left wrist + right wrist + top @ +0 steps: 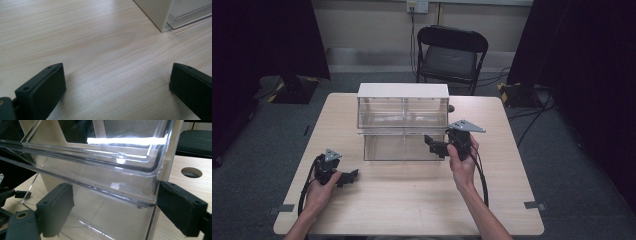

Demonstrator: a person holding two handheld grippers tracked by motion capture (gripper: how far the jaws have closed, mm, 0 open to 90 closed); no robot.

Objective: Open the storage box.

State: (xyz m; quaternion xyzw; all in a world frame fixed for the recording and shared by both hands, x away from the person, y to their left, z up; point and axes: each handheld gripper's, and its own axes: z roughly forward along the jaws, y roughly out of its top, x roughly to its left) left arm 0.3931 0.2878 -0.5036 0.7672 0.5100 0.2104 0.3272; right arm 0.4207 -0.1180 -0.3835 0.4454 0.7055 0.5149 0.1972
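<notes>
A small cabinet with a white top (402, 91) and clear plastic drawers (397, 147) stands mid-table. My right gripper (434, 145) is raised at the right end of the lower clear drawer. In the right gripper view its jaws (117, 207) stand apart on either side of the clear front lip (105, 177) at that corner. The right pad (180, 210) sits just outside the corner, and the left pad (56, 211) lies in front of the clear wall. My left gripper (351, 176) rests low on the table (412, 200) in front of the cabinet's left corner, and its jaws (117, 85) are wide apart over bare wood.
A black folding chair (451, 52) stands behind the table. A round cable hole (191, 172) is in the tabletop to the right of the cabinet. Dark curtains hang at both sides. Cables trail from both grippers toward the near edge.
</notes>
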